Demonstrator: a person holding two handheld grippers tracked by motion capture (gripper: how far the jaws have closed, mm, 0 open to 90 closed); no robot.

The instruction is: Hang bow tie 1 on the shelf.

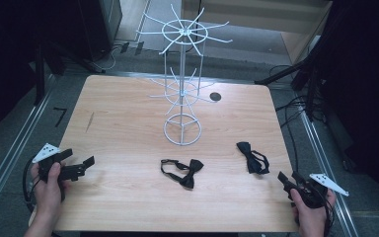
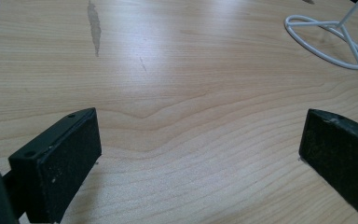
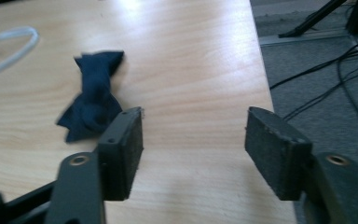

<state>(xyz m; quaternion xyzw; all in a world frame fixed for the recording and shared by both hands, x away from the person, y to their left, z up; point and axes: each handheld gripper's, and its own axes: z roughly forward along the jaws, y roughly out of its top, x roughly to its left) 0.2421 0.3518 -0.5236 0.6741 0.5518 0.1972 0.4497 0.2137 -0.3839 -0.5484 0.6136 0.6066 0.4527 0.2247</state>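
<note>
While both grippers hover low at the near table edge, nothing is held. Left gripper: jaws wide apart over bare wood, pointing toward the table's middle. Wooden table carries a white wire display rack at centre-back. 2 black bow ties lie in front: left bow tie with its strap looped, roughly midway between the hands; right bow tie angled, long axis running away from the near edge. Right gripper: jaws apart, empty. Right bow tie sits just ahead and left of it, beyond the left jaw in the right gripper view. Judgement: right hand is nearer; reach forward-left.
</note>
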